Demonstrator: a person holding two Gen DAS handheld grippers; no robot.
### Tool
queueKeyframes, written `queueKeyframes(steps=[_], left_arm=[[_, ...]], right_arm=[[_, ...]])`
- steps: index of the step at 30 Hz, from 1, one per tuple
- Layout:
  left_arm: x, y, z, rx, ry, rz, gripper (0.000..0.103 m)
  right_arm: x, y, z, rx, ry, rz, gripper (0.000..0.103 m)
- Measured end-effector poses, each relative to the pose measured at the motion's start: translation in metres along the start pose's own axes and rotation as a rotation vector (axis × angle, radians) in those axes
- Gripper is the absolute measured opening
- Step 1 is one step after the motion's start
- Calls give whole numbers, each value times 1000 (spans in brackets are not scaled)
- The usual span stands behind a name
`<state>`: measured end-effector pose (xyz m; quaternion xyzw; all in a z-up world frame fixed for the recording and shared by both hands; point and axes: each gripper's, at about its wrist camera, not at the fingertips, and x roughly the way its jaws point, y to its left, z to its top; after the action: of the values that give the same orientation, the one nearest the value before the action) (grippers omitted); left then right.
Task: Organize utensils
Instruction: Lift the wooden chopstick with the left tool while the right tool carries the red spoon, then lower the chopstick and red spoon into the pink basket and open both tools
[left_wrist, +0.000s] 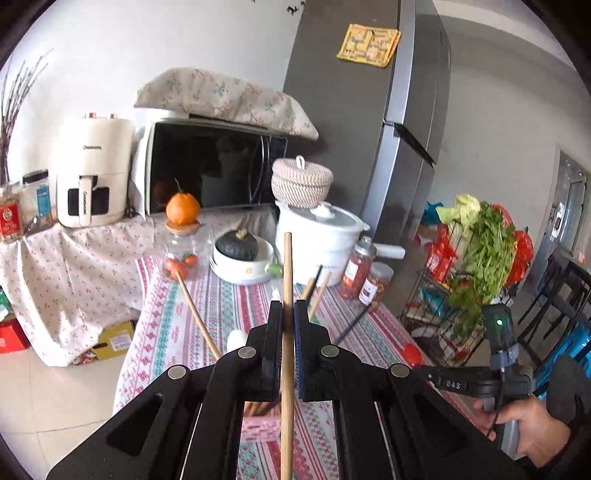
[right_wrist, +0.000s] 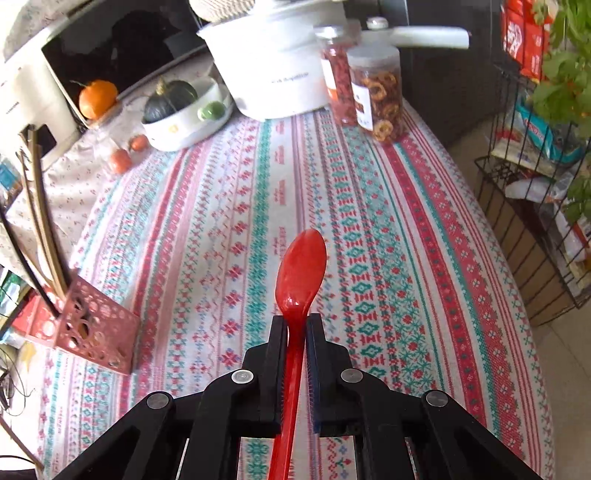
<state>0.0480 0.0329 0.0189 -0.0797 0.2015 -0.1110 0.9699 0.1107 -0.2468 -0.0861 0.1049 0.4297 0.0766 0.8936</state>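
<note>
Left hand-held gripper (left_wrist: 288, 314): mine, jaws clamped on one wooden chopstick (left_wrist: 286, 332), held near upright above the pink utensil holder (left_wrist: 258, 428), which shows only partly under the jaws.
Right hand-held gripper (right_wrist: 295, 325): mine, jaws closed on the handle of a red plastic spoon (right_wrist: 301, 269), bowl pointing forward over the tabletop (right_wrist: 406, 221).
Utensil holder, right view (right_wrist: 94, 328): pink, perforated, standing on the tabletop's left edge; contains several chopsticks (right_wrist: 40, 206) leaning outward.
Far end of tabletop: white pot (right_wrist: 273, 70), two snack jars (right_wrist: 376, 92), bowl with green squash (right_wrist: 170, 99).
</note>
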Motion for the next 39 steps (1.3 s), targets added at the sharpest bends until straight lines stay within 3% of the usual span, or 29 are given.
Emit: queueKeyframes(steps=[4, 8, 12, 16, 22, 28, 35, 38, 39], left_arm=[[1, 11, 19, 18, -171, 67, 6], [12, 12, 26, 52, -289, 116, 6], [31, 9, 19, 97, -336, 164, 6], [53, 7, -2, 142, -327, 204, 6], [74, 11, -23, 133, -245, 203, 6], [82, 22, -29, 66, -120, 152, 7], [82, 34, -23, -21, 119, 113, 14], [65, 39, -16, -52, 176, 116, 28], [60, 40, -15, -57, 205, 124, 42]], right_arm=[[-18, 18, 5, -41, -71, 36, 8], [-26, 26, 8, -62, -105, 68, 8], [-32, 31, 10, -104, -139, 69, 8], [-34, 36, 11, -114, -164, 70, 8], [-41, 41, 12, -110, -228, 79, 8], [-57, 56, 16, -100, -318, 117, 8], [-76, 95, 17, -161, -442, 158, 8], [-79, 115, 18, -169, -482, 195, 8], [-79, 122, 19, -171, -496, 204, 8]])
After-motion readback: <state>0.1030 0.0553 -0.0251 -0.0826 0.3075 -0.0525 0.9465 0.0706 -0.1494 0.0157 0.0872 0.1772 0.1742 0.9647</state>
